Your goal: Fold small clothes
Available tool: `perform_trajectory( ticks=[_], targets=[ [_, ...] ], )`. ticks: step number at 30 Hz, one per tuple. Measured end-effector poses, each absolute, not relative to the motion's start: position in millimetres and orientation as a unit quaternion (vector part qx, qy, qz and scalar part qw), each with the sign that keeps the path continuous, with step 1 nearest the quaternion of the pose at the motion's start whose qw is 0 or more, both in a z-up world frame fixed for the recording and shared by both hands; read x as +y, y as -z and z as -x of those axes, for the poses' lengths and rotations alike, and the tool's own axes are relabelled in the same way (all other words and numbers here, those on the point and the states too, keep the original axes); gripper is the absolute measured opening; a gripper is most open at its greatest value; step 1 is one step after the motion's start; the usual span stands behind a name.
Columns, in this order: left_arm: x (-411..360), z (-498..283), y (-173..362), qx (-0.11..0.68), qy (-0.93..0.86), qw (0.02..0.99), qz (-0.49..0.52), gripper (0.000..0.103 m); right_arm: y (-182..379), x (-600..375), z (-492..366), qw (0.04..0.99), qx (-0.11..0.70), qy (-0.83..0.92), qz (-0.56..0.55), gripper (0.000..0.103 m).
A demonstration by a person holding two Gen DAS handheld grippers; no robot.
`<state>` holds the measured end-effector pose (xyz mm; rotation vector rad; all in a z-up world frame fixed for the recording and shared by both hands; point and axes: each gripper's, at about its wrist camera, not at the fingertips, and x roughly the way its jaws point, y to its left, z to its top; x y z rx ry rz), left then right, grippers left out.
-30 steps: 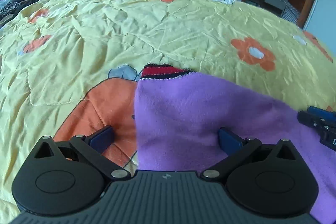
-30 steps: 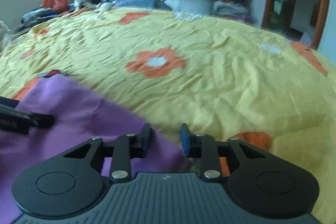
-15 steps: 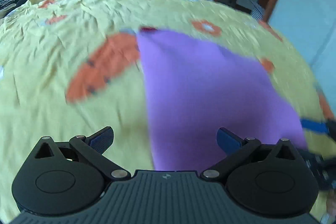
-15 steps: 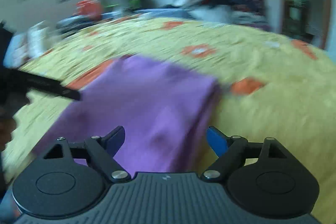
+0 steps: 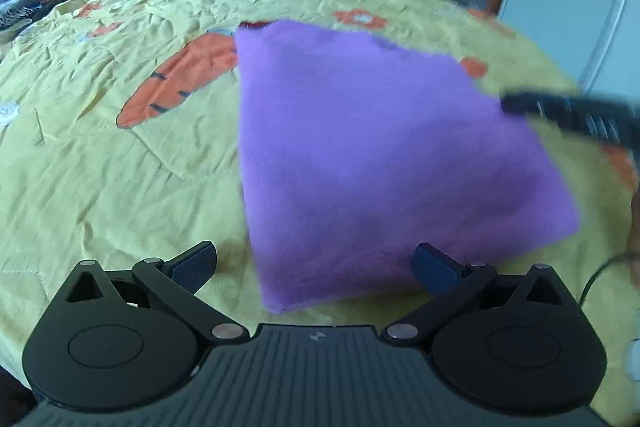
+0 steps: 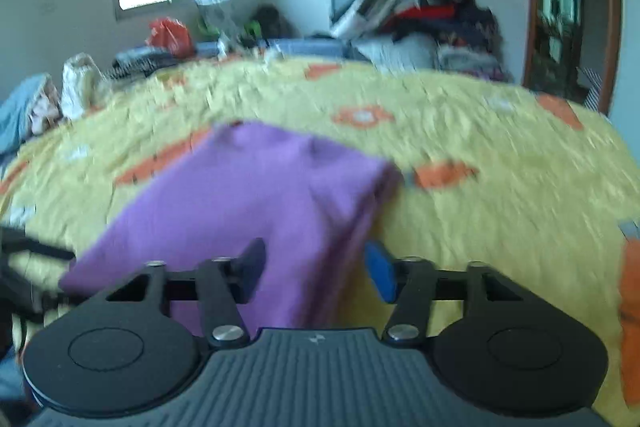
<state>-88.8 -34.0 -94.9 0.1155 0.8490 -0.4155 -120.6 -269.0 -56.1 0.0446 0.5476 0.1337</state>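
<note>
Yellow flowered bedspread point(image 5: 120, 163) under flat purple folded garment point(image 5: 380, 163); left gripper point(image 5: 316, 267) spread wide, right gripper point(image 6: 316, 267) closing round its near edge.

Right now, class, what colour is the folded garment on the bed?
Purple garment, plain; clearest in the left wrist view.

No readable text anywhere.

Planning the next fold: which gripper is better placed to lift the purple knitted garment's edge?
Right, probably. The right gripper, just closing, straddles the purple knitted garment's near right edge; the left gripper stands wide open, holding nothing.
</note>
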Motion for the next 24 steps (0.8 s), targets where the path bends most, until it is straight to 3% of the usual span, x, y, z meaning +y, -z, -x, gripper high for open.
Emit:
perform_trajectory(
  ticks=[1, 4, 8, 12, 16, 18, 24],
  targets=[
    [-33.7, 87.4, 98.4, 0.406, 0.199, 0.891, -0.051, 0.103, 60.1, -263.0, 110.3, 0.960, 0.269, -0.072, -0.010, 0.012],
    [-31.0, 88.6, 99.6, 0.404, 0.197, 0.892, -0.048, 0.103, 81.3, -251.6, 76.3, 0.948, 0.307, -0.045, 0.069, 0.005],
    [-28.5, 92.9, 99.3, 0.403, 0.196, 0.892, -0.050, 0.103, 82.5, -283.0, 64.6, 0.945, 0.325, -0.025, 0.027, 0.006],
    [-28.1, 95.4, 99.9, 0.400, 0.193, 0.895, -0.048, 0.103, 62.9, -272.7, 62.6, 0.955, 0.293, -0.023, 0.023, 0.006],
    [-29.9, 94.1, 98.7, 0.405, 0.189, 0.893, -0.047, 0.103, 92.7, -264.7, 22.8, 0.940, 0.326, 0.008, 0.097, 0.005],
    [-29.6, 94.1, 98.7, 0.406, 0.188, 0.893, -0.047, 0.103, 87.1, -277.9, 21.6, 0.941, 0.333, 0.007, 0.060, 0.005],
    [-30.4, 98.7, 98.0, 0.410, 0.172, 0.895, -0.041, 0.103, 67.7, -264.3, 115.6, 0.935, 0.356, 0.008, 0.001, 0.007]
  ],
)
